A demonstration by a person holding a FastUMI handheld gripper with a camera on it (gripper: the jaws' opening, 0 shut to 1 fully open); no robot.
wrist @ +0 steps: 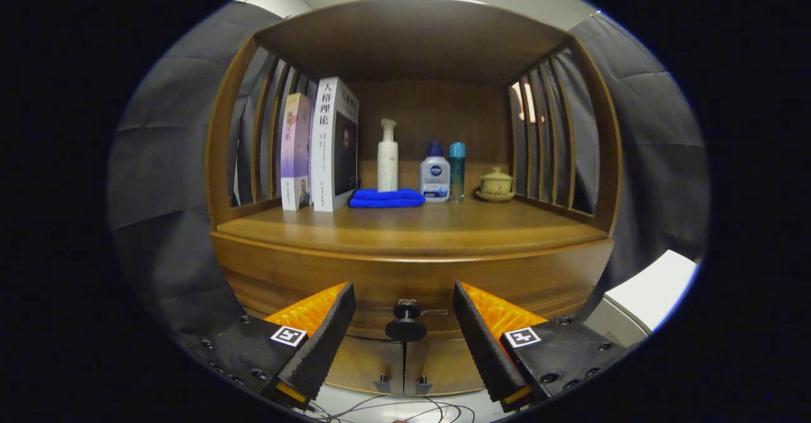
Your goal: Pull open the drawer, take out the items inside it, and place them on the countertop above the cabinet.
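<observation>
Wooden countertop (412, 227) carries two books (320, 147), three bottles (434, 173), one blue cloth (386, 197) and one lidded cup (496, 184); gripper (404, 321) spread wide around the closed drawer's knob (405, 321).

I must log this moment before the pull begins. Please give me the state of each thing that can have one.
drawer: closed, front flush with the cabinet
drawer knob: free, between the tongs, not touched
tongs: open, one finger on each side of the knob
lower cabinet doors: closed
lidded cup: lid on, upright on its saucer
blue cloth: folded, lying flat
</observation>
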